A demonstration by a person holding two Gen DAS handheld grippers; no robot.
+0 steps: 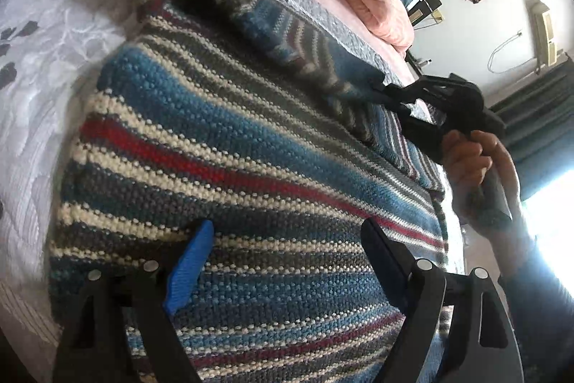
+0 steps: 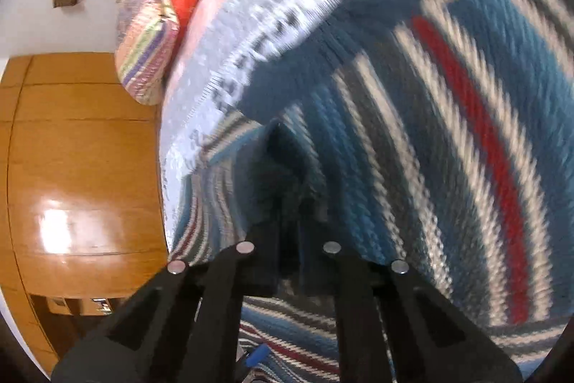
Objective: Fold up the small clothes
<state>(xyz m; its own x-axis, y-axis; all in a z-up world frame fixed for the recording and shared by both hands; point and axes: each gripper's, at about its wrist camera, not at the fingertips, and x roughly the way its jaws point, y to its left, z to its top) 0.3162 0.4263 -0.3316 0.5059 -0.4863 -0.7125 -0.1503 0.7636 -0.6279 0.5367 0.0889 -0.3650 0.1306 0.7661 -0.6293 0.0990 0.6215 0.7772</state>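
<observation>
- I am in the middle of folding a striped knit sweater [image 1: 251, 139] that lies flat on the bed [image 1: 43, 67].
- My right gripper [image 1: 385, 92] is pinched tight on a sleeve [image 1: 272, 27] of the sweater. The sleeve hangs in the air above the sweater's body.
- In the right wrist view the two fingers sit close together with striped knit squeezed between them. That picture is blurry, so I cannot see just how much cloth they hold.
- A hand [image 1: 477, 164] holds the handle of that right gripper.
- My left gripper [image 1: 287, 246] is spread wide with nothing in it. It hovers just over the bottom part of the sweater. One finger has a blue pad [image 1: 190, 264].
- I think the step in hand is folding the sleeve in across the body.
- Next, I think the right gripper should lay the sleeve flat on the stripes and then let go.
- The left gripper may need to hold the body down so it does not slide or bunch up.
</observation>
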